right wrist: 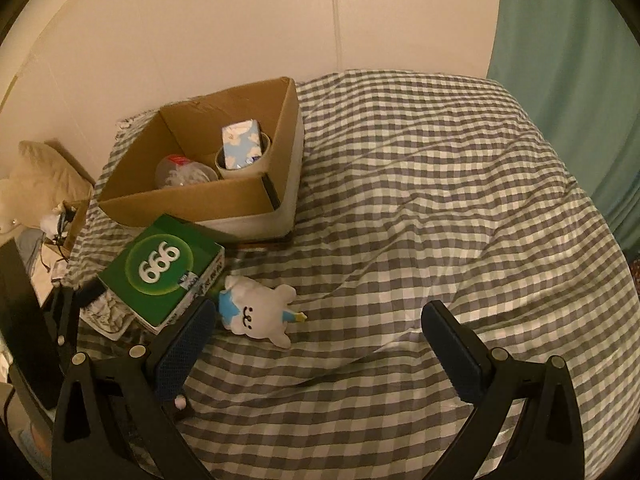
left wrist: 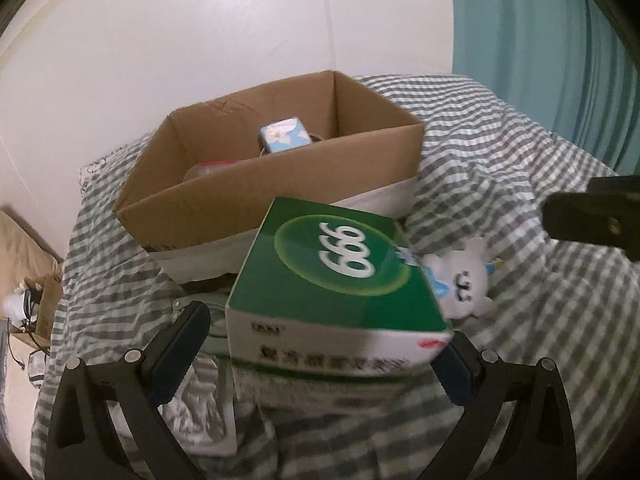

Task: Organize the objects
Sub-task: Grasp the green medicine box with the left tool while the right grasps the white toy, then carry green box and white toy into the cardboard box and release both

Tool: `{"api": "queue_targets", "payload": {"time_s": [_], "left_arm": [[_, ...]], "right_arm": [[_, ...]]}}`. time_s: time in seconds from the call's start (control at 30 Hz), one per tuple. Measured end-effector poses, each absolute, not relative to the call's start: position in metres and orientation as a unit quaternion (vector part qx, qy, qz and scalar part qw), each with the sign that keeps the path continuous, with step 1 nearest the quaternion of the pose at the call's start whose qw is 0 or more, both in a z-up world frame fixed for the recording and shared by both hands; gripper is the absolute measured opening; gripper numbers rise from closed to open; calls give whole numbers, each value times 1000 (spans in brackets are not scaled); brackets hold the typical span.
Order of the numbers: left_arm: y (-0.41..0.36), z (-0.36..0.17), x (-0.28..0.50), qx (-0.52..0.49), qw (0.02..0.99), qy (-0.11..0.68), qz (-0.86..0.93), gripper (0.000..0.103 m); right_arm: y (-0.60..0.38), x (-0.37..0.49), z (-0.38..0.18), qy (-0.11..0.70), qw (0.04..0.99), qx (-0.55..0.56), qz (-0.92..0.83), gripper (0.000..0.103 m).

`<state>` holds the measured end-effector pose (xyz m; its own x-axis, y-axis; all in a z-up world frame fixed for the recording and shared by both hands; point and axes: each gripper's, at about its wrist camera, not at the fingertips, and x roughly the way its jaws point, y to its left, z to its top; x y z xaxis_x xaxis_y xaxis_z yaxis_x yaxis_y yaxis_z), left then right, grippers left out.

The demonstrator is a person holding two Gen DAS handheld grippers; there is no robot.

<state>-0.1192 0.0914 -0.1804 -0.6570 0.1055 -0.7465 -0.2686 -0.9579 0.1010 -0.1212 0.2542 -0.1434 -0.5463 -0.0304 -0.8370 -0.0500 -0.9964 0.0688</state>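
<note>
A green and white "999" medicine box sits between the fingers of my left gripper. The right finger touches it and the left finger stands a little apart, so the grip is unclear. The box also shows in the right wrist view. A small white plush toy with blue trim lies on the bed beside the box; it also shows in the left wrist view. My right gripper is open and empty above the bed, its left finger close to the plush.
An open cardboard box stands on the checked bedspread near the wall, holding a tissue pack, a tape roll and a clear container. Clutter lies left of the bed. A teal curtain hangs at the right.
</note>
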Motion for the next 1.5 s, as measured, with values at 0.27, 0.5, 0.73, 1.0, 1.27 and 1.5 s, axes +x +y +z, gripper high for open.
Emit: {"api": "queue_targets", "payload": {"time_s": [0.27, 0.5, 0.73, 1.0, 1.27, 1.5], "left_arm": [[65, -168, -125, -416, 99, 44, 903, 83], [24, -133, -120, -410, 48, -9, 911, 83], [17, -142, -115, -439, 25, 4, 898, 82], [14, -154, -119, -455, 5, 13, 891, 82], [18, -147, -111, -460, 7, 3, 888, 82], [17, -129, -90, -446, 5, -1, 895, 82]], "right_arm": [[258, -127, -155, 35, 26, -477, 878, 103], [233, -141, -179, 23, 15, -486, 873, 103], [190, -148, -203, -16, -6, -494, 870, 93], [201, -163, -232, 16, 20, -529, 848, 78], [208, -152, -220, 17, 16, -515, 857, 33], [215, -128, -201, 14, 2, -501, 866, 20]]}}
